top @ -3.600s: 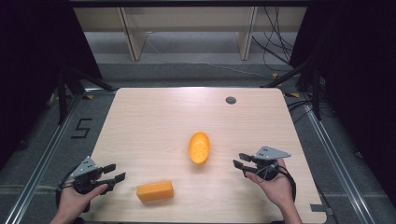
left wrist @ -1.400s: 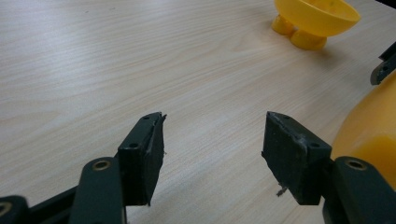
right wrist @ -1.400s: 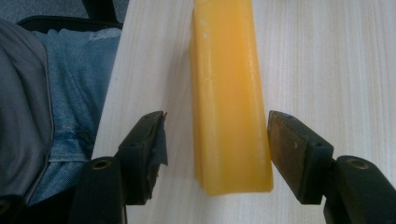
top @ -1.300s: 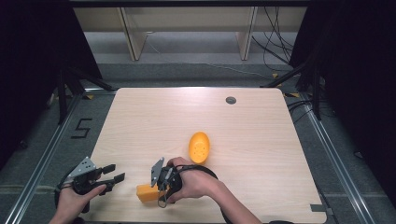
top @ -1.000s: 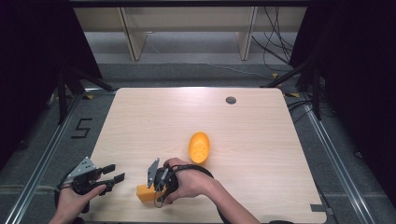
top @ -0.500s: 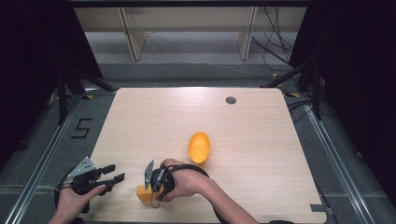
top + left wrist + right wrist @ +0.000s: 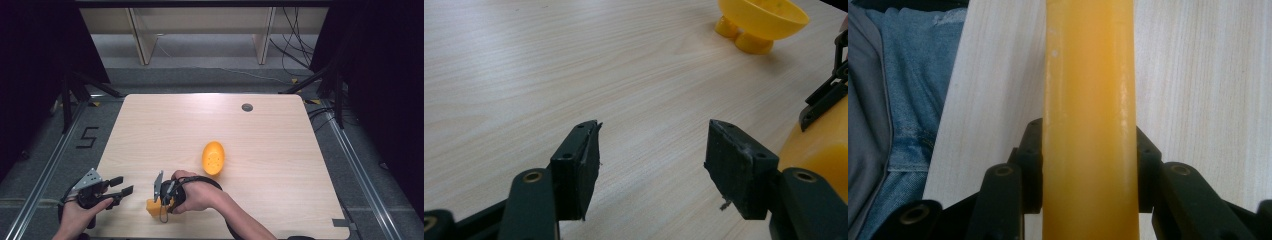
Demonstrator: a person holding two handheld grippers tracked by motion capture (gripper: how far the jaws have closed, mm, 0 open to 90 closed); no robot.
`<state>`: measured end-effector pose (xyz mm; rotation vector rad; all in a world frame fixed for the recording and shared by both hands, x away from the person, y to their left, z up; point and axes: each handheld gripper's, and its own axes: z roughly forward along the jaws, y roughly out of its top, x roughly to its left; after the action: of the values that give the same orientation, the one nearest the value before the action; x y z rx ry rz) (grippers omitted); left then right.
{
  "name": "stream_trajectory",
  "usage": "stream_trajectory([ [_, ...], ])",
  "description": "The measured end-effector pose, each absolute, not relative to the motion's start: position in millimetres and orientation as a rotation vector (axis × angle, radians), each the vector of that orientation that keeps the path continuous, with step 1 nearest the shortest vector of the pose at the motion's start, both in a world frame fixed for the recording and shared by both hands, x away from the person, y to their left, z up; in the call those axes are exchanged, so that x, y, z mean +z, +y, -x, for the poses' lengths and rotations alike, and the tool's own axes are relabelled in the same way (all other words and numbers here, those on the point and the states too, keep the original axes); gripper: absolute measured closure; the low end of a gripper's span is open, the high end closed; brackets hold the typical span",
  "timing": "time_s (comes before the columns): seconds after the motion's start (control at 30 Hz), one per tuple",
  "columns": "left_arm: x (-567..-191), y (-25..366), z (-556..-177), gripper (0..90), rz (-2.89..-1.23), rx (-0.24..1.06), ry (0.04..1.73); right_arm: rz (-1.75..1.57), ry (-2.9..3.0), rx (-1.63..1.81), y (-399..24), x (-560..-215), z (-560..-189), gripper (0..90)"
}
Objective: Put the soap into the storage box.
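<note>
An orange block (image 7: 152,207) lies near the table's front edge, left of centre. My right gripper (image 7: 161,202) is over it, and its jaws have just been closing. In the right gripper view both pads press on the sides of the orange block (image 7: 1089,120), so it is shut on it. My left gripper (image 7: 122,185) rests open at the front left corner, nothing between its fingers (image 7: 576,170). The block's end (image 7: 819,150) shows at the right of the left gripper view. A yellow oval bowl (image 7: 213,157) stands near the table's middle, also seen as the bowl (image 7: 763,17) on small feet.
A small dark round hole (image 7: 247,107) sits in the wooden table (image 7: 280,150) at the back right. Black frame rails and cables run around the table. A person's jeans (image 7: 898,125) show beyond the table's front edge.
The right hand crossed from the table's right side to the orange block, shifted slightly left over it, and its jaws closed on the block. The left gripper has not moved.
</note>
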<state>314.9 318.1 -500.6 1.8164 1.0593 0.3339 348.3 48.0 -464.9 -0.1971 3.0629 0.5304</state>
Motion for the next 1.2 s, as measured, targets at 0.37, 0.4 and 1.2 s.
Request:
stream_trajectory([
  [0.37,-499,319,-314,38.1,-1.828,0.35,1.068,-0.045,3.061,0.597,40,-448,-348,61.6],
  [0.4,-500,319,-315,38.1,-1.819,0.344,1.049,-0.076,3.065,0.606,38,-446,-348,61.6],
  [1.2,-500,320,-315,38.1,-1.822,0.347,1.056,-0.733,2.961,0.696,0,-426,-354,61.6],
])
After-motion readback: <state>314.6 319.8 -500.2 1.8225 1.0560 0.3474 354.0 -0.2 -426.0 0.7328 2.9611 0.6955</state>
